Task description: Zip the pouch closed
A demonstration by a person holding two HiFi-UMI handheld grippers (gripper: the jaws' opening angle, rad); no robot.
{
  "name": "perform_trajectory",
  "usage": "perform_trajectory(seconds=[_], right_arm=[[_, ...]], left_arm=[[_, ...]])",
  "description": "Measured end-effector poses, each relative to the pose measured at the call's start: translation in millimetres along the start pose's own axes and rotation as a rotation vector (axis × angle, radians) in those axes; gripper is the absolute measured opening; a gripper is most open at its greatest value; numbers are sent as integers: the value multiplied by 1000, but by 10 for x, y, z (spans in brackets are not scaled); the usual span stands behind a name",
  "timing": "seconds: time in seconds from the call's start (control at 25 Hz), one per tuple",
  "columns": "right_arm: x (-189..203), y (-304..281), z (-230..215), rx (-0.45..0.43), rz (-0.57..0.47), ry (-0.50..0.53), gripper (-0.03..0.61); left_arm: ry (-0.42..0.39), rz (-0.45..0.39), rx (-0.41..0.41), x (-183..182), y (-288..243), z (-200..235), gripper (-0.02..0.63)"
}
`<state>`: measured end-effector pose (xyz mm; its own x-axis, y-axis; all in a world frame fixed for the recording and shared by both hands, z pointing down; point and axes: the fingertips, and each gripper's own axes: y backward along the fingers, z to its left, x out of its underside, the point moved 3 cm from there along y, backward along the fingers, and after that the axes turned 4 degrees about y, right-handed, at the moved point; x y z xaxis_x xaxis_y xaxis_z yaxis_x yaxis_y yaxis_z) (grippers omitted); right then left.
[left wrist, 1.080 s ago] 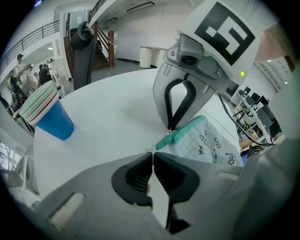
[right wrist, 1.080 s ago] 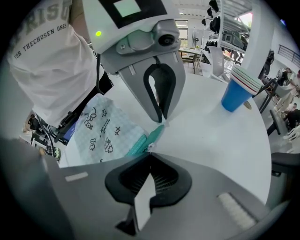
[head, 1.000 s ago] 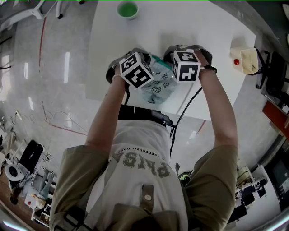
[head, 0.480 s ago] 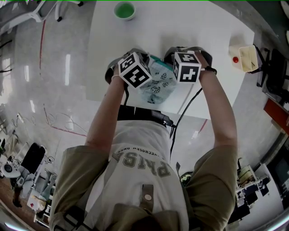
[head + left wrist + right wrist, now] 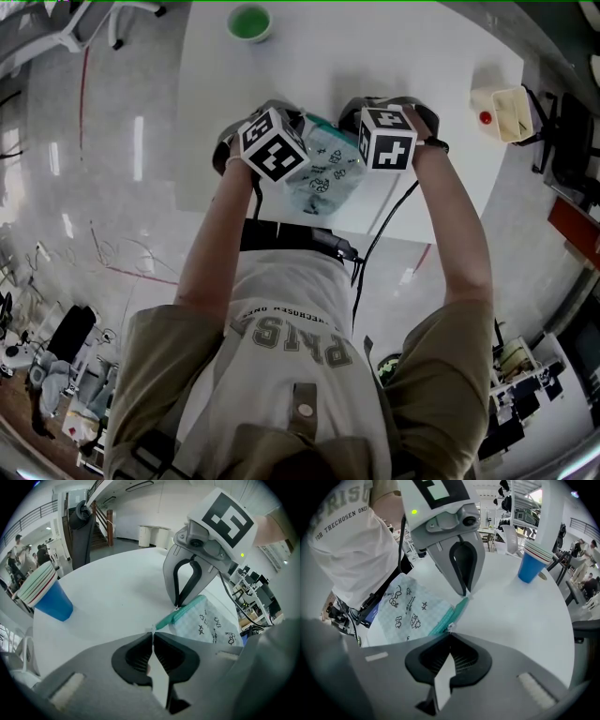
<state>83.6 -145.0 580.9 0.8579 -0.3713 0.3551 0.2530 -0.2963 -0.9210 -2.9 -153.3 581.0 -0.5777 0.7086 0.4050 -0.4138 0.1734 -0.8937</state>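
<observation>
Head view: the pouch (image 5: 323,176) lies at the white surface's (image 5: 412,56) near edge, between the left hand-held gripper (image 5: 274,145) and the right hand-held gripper (image 5: 386,138), likely to keep it taut.

Left gripper view: its jaws are pressed together on 1 end of the teal zipper edge (image 5: 180,613).

Right gripper view: its jaws pinch the other end, probably the pull.

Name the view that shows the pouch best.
Right gripper view: the pouch shows its printed face and teal zipper edge. The left gripper view catches less; in the head view the marker cubes cover part of it.
</observation>
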Motion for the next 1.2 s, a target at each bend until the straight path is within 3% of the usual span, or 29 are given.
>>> perform_trajectory(seconds=[1.2], right_arm=[[217,30,212,-11,15,-30,2]], left_arm=[[-11,17,-6,-29,-38,-11,25]])
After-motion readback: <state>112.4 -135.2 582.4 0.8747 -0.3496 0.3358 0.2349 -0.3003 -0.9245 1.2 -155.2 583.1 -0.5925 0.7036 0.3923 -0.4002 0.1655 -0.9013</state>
